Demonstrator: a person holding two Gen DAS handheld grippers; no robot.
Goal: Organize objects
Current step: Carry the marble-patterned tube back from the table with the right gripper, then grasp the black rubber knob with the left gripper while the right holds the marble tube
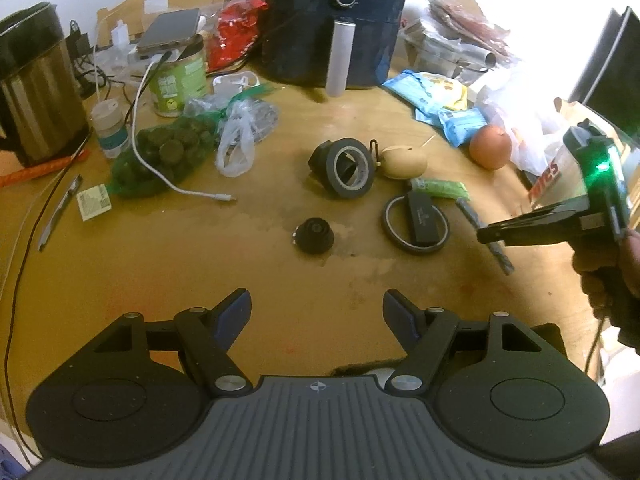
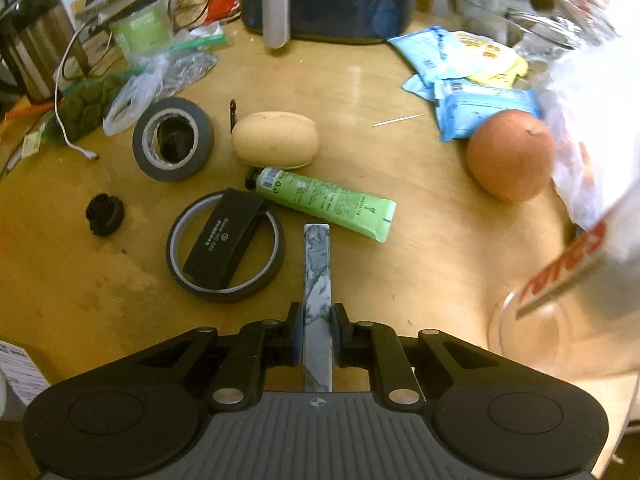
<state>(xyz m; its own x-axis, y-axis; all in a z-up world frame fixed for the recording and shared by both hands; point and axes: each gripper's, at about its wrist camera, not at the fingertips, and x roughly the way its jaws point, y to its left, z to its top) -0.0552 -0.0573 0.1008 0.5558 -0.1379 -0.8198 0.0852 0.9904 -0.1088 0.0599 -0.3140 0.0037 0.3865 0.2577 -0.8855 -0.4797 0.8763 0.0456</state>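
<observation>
The wooden tabletop [image 2: 360, 80] carried a dark air fryer [image 1: 336, 20] at the back and a steel kettle [image 1: 36, 88] at the far left. Nearer the middle lay a grey tape roll [image 2: 173, 139], a thinner tape ring [image 2: 225, 246] with a black clip-like block [image 2: 222, 236] resting across it, a tan bun-shaped object [image 2: 275, 139], an orange fruit [image 2: 510, 155] and a green tube [image 2: 324, 202].

The right hand-held gripper [image 2: 316, 332] was closed on a flat marbled grey-and-white bar [image 2: 317, 264]; both pads pressed its sides near its lower half, and the bar ran forward past the fingertips, its far end just short of the green tube.

The left hand-held gripper [image 1: 317, 312] stood wide apart, holding nothing, above bare tabletop, with a small black knob [image 1: 314, 236] ahead of it.
</observation>
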